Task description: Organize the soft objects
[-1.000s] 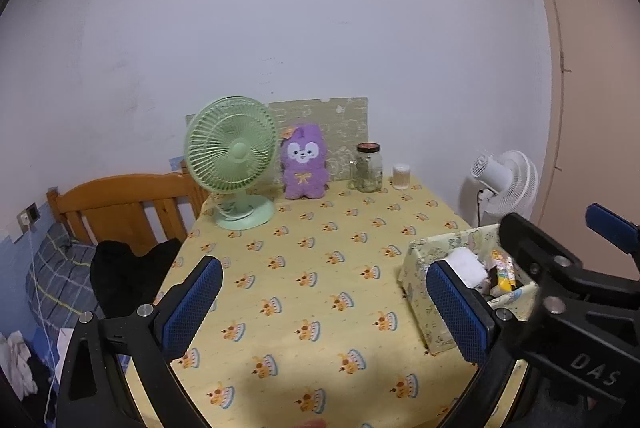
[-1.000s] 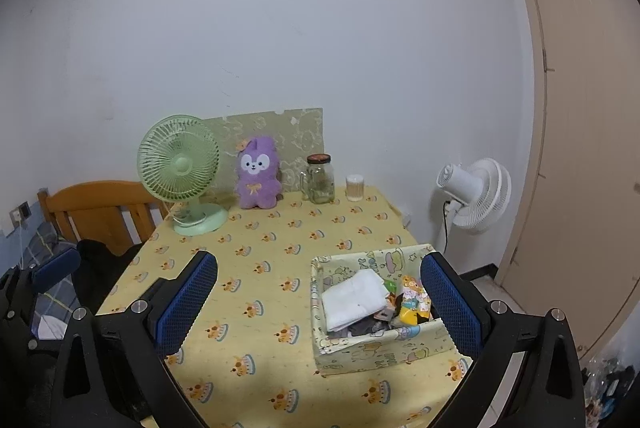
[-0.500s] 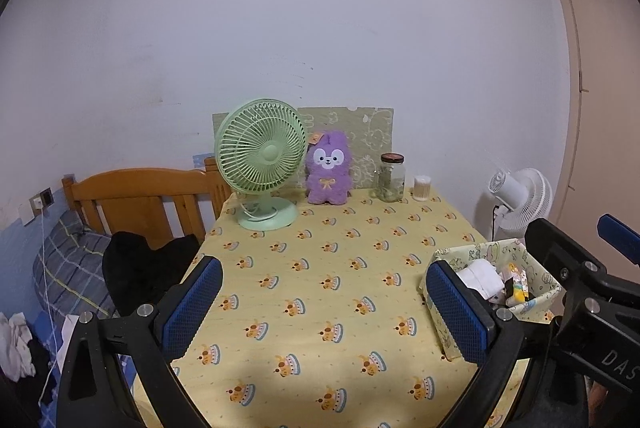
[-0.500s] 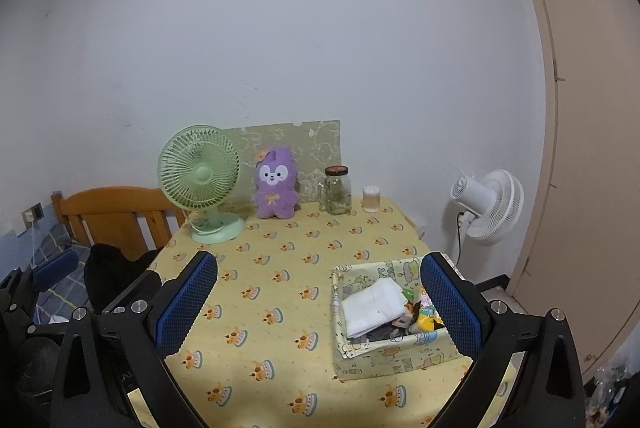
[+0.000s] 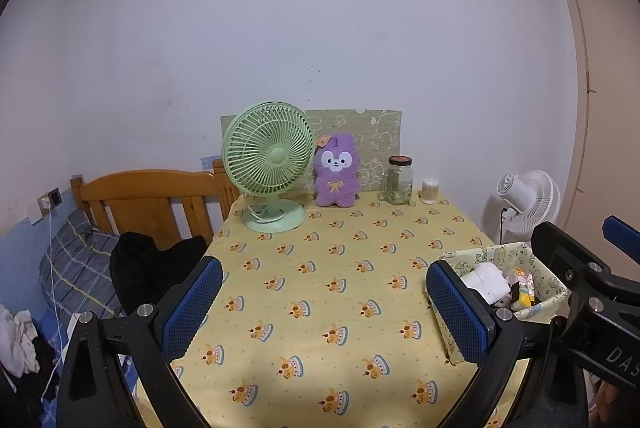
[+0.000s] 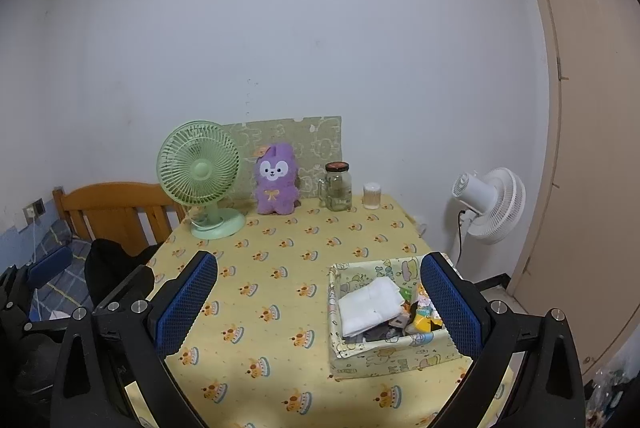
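We see the surface (image 6: 280, 268) filling the lower middle of both frames, covered in a yellow cloth printed with small crowns. At the lower left of the frame stands a wooden headboard (image 5: 148, 196) with a dark garment (image 5: 148, 268) draped in front of it. A green desk fan (image 6: 200, 180) sits at the far left corner of the surface, and a white fan (image 6: 492, 204) stands off the surface at the right, beside a beige door (image 6: 592, 148). In the lower right of the right wrist view rests the fabric basket (image 6: 360, 352), holding a folded white cloth (image 6: 370, 304) and some small colourful items we cannot identify. The purple plush toy (image 6: 276, 180) sits upright at the centre back, just beside the green fan and leaning against a patterned board (image 6: 304, 140). Right of it stand a glass jar (image 6: 338, 188) and a small white container (image 6: 371, 196). The left claw (image 5: 324, 304) hangs above the near edge, jaws spread wide and holding nothing; the right claw (image 6: 320, 304) is likewise wide apart and empty, its right finger overlapping the basket's far corner in view.
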